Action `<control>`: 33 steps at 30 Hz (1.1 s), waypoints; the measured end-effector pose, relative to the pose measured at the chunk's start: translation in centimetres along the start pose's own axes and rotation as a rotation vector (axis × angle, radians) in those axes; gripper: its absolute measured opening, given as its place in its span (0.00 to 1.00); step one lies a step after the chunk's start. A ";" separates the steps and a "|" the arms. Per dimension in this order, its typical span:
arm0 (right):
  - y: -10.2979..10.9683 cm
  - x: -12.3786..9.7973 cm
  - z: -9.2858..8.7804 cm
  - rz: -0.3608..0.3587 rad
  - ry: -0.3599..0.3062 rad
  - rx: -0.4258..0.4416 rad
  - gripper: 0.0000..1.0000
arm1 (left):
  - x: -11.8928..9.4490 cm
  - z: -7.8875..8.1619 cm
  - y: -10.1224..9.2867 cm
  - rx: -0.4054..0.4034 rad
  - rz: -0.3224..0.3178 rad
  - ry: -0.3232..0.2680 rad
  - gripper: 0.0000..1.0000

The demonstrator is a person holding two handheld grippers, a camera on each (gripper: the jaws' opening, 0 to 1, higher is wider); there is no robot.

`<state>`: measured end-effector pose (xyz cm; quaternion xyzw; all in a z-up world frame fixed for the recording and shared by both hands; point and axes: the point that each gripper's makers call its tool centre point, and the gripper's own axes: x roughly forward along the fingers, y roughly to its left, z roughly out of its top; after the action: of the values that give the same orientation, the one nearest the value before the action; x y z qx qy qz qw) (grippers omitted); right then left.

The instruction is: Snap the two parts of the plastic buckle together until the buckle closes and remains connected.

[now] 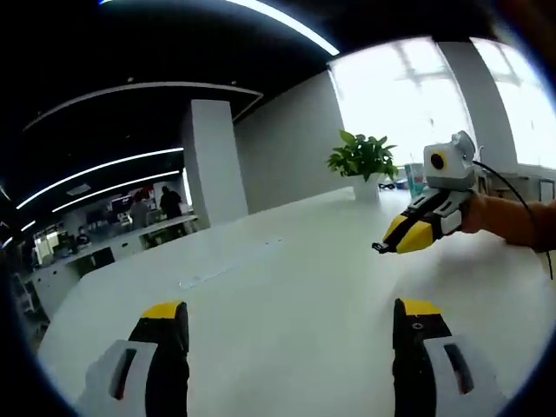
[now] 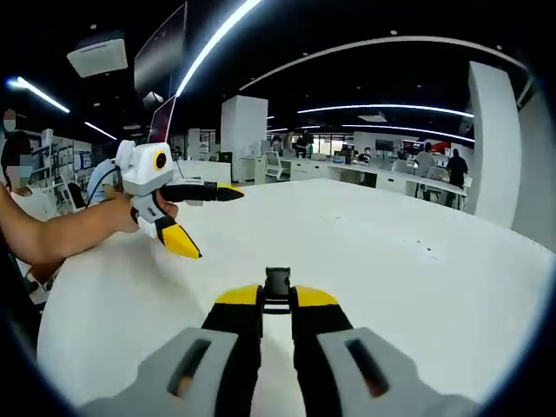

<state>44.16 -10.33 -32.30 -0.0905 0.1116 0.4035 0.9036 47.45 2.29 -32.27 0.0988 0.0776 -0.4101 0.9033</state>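
A small black buckle part (image 2: pixel 278 282) sticks out from the yellow tips of my right gripper (image 2: pixel 278 297), which is shut on it above the white table (image 2: pixel 400 252). In the left gripper view that same gripper (image 1: pixel 388 245) enters from the right, held by a hand, with the black buckle part (image 1: pixel 380 248) at its tip. My left gripper (image 1: pixel 291 308) stands open, its jaws wide apart with nothing between them. The right gripper view shows the left gripper (image 2: pixel 219 224) at the left, jaws spread, on a person's arm.
A potted green plant (image 1: pixel 363 158) stands at the table's far edge by the bright windows. A white column (image 1: pixel 213 161) and desks with people lie beyond the table. The round white tabletop (image 1: pixel 287 252) stretches wide between the two grippers.
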 end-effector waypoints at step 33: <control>-3.4 0.3 -1.8 -0.158 0.071 0.013 0.10 | 0.5 -1.2 3.7 -0.126 0.192 0.025 0.99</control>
<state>46.69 -12.82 -33.85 -0.1072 0.1387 0.3266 0.9288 50.54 4.62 -33.13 0.0538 0.1048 -0.3149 0.9418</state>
